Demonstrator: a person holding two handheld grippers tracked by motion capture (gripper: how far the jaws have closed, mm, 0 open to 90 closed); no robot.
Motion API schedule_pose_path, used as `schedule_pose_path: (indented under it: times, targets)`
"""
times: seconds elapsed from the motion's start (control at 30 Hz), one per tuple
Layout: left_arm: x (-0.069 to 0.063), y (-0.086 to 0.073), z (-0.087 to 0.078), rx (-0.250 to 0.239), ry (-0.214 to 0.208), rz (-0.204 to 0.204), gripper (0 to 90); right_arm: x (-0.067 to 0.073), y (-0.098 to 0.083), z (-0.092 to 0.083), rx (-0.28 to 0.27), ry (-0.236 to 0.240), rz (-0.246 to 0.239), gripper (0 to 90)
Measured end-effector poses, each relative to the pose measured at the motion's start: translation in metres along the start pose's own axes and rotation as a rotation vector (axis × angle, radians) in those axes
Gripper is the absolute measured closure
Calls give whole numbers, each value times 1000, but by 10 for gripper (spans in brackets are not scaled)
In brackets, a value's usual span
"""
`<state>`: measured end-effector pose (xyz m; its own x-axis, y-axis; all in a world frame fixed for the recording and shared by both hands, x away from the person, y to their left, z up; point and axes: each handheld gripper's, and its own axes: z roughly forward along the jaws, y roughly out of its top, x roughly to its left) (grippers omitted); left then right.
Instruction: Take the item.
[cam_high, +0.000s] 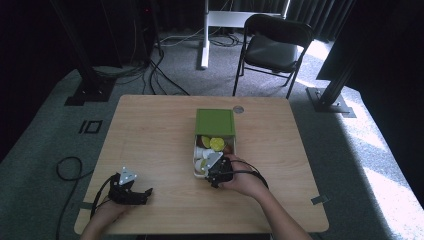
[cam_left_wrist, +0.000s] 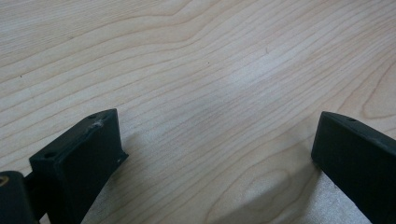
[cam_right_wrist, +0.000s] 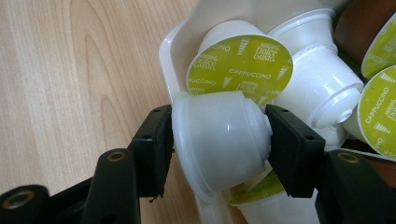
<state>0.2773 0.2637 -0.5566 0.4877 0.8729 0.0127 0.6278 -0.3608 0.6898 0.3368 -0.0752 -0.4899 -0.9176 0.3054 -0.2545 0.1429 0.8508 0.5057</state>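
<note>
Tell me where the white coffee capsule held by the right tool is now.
In the right gripper view, the white coffee capsule sits clamped between the right tool's jaws, at the near corner of the white box, just before a green-lidded Cappuccino capsule.

1. The table (cam_left_wrist: 196, 70) is pale wood with a visible grain and a smooth, faintly sheened finish.
2. The white capsule (cam_right_wrist: 219, 140) looks like glossy, slightly translucent plastic.
3. The capsule lid (cam_right_wrist: 240, 63) is printed green foil or film, probably matt.
4. The tray (cam_right_wrist: 170, 51) is smooth cream plastic.
5. The right gripper (cam_right_wrist: 217, 142) has matt black jaws, likely plastic.
6. The floor (cam_high: 45, 135) is grey carpet, rough-looking.
</note>
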Motion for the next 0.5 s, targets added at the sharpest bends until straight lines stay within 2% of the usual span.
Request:
schedule_pose_path:
  times: [0.13, 0.27, 0.5]
  targets:
    - [0, 0, 0, 0, 0, 1, 28, -1, -1, -1, -5, 11, 4, 436]
    - [0, 0, 0, 0, 0, 0, 28, -5, -3, -6, -42, 36, 59, 468]
    - [0, 0, 0, 0, 0, 0, 28, -6, -4, -11, -43, 38, 43, 480]
